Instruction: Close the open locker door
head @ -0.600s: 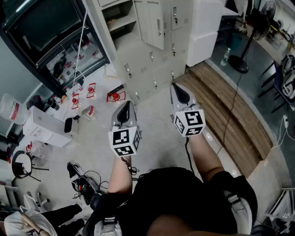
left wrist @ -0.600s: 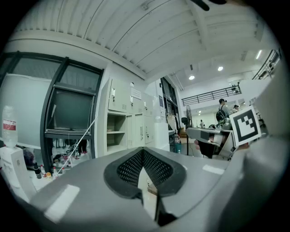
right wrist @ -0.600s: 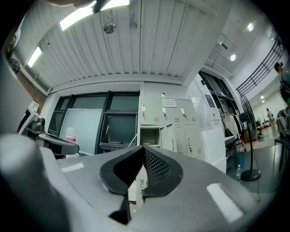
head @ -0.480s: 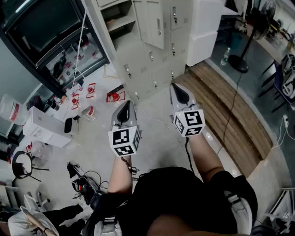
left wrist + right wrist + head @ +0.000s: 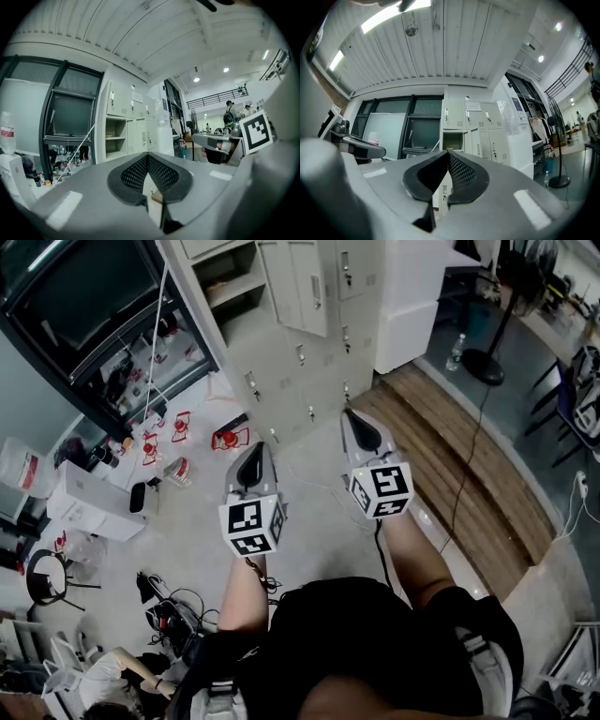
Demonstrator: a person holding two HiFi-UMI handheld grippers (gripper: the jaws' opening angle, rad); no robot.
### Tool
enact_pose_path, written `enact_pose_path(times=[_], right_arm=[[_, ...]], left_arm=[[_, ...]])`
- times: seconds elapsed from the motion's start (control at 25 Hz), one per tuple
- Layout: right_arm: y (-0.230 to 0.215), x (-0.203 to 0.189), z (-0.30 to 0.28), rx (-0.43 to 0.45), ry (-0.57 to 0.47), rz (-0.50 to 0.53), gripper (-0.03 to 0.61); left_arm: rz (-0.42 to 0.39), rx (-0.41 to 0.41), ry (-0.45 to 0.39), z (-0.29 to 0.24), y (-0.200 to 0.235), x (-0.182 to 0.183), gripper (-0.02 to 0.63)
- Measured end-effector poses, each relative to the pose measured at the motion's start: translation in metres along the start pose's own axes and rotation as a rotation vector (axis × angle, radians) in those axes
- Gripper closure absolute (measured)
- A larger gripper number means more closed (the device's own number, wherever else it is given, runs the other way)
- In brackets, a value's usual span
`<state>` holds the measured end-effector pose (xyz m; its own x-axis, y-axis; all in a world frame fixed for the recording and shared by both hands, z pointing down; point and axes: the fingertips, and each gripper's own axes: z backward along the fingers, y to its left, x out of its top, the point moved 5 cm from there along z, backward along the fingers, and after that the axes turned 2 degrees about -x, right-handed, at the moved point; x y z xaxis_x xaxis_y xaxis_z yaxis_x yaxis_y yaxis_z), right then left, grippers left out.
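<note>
Locker door ajar at 12 o'clock; both grippers closed and empty.

Pale grey metal locker door (image 5: 302,287) stands swung out from the grey steel locker bank (image 5: 309,371), with the open shelved compartment (image 5: 234,277) at its 9 o'clock. Left gripper (image 5: 254,452) and right gripper (image 5: 353,418) are held side by side in mid-air, well apart from the door, which lies at their 12 o'clock. Each gripper's jaws are together, tips touching, nothing between. Brown wooden plank platform (image 5: 450,456) is at the right gripper's 3 o'clock. Small red items (image 5: 230,438) sit on the floor at the left gripper's 11 o'clock.

Empty fingers (image 5: 461,173), tips together, before the lockers (image 5: 497,140).
</note>
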<state>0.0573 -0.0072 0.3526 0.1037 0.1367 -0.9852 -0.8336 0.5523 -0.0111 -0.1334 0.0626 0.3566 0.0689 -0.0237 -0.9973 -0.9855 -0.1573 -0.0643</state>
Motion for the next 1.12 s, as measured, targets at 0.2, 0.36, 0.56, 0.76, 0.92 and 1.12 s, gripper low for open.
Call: enact_pose_path(times=[0.2,0.36,0.56,0.76,0.92,1.12], right_arm=[[-0.021,-0.002,0.010,0.015,0.000,0.000,0.568],[-0.037,-0.001,0.016,0.031,-0.002,-0.001,0.568],[-0.051,-0.001,0.019,0.034,-0.001,-0.024,0.568],[-0.053,0.000,0.014,0.035,-0.009,-0.015,0.568],[-0.061,-0.001,0.004,0.023,-0.016,-0.004,0.568],[-0.069,-0.012,-0.017,0.011,-0.026,0.012,0.568]], left_arm=[[-0.003,0.011,-0.005,-0.008,-0.023,-0.001,0.614],[-0.001,0.020,-0.017,-0.012,-0.042,0.002,0.614],[-0.010,0.020,-0.018,-0.014,-0.057,0.001,0.614],[-0.011,0.021,-0.028,-0.023,-0.055,0.004,0.614],[-0.016,0.007,-0.038,-0.038,-0.054,0.003,0.614],[-0.010,-0.008,-0.054,-0.067,-0.045,-0.005,0.614]])
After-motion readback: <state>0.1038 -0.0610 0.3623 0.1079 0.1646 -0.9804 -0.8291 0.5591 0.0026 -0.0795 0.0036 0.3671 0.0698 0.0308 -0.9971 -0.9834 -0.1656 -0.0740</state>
